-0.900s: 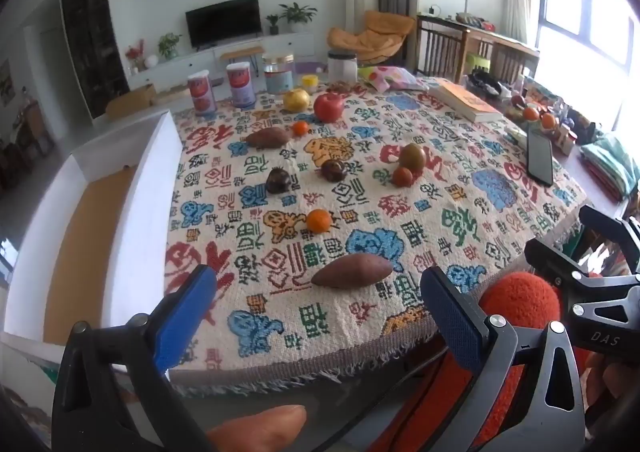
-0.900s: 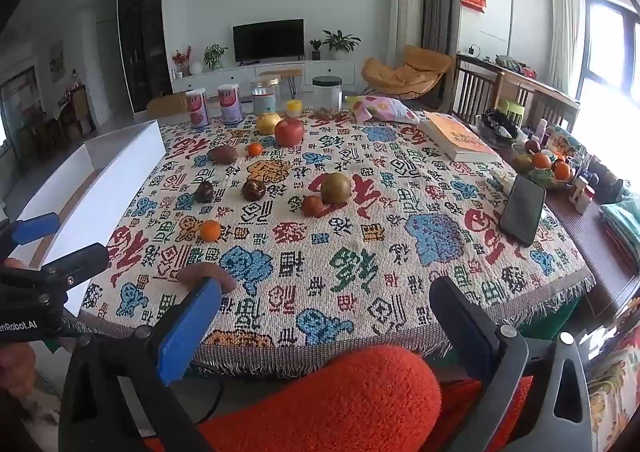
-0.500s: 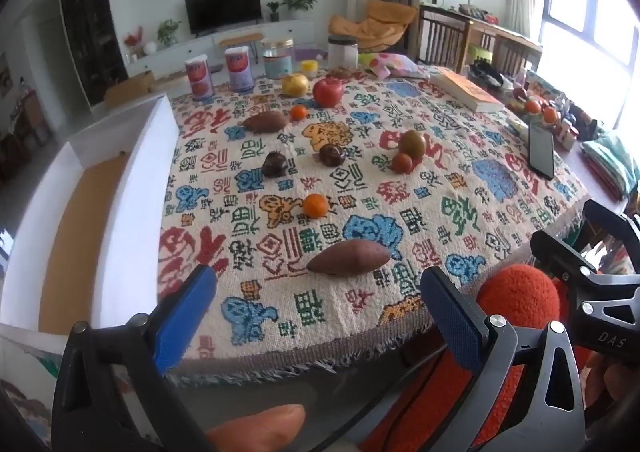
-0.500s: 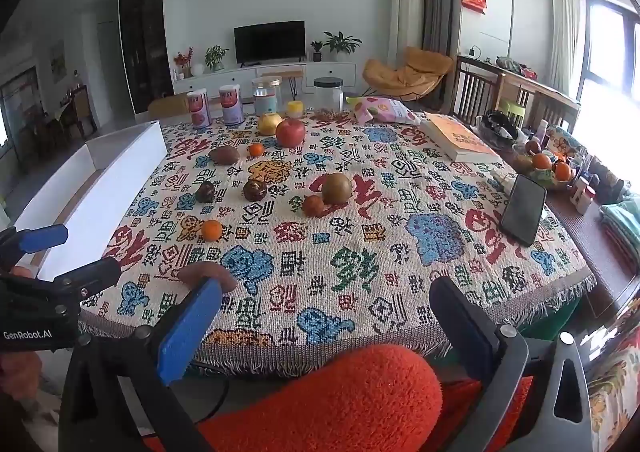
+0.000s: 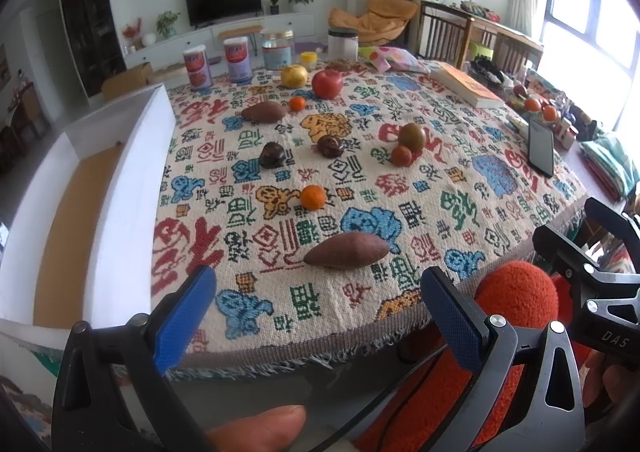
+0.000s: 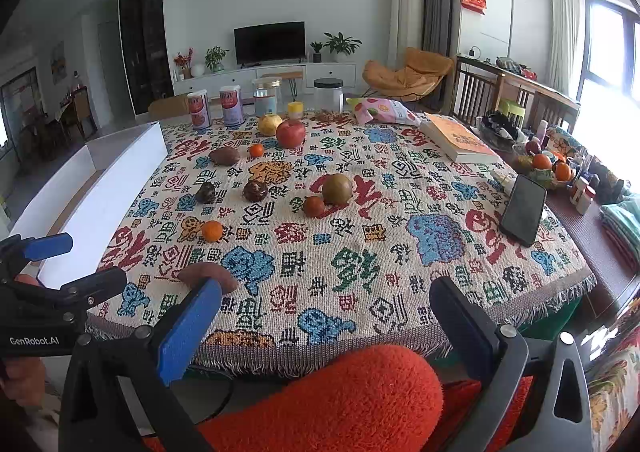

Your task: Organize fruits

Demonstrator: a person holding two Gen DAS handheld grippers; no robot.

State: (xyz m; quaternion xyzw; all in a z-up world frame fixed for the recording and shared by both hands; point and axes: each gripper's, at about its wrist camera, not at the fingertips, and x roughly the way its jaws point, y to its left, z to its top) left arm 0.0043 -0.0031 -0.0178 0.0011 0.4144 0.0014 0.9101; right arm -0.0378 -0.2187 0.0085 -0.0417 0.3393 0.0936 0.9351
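Gaping wide and empty, the left gripper [image 5: 316, 312] and right gripper [image 6: 324, 322] touch nothing.

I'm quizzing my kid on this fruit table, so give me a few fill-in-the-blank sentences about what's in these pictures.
1. Both the left gripper and the right gripper have their jaws ____.
2. The red apple sits right beside a ____ fruit.
3. The phone lies near the cloth's ____ edge.
4. The white tray holds ____ fruit so far.

Missing words: open; yellow; right; no
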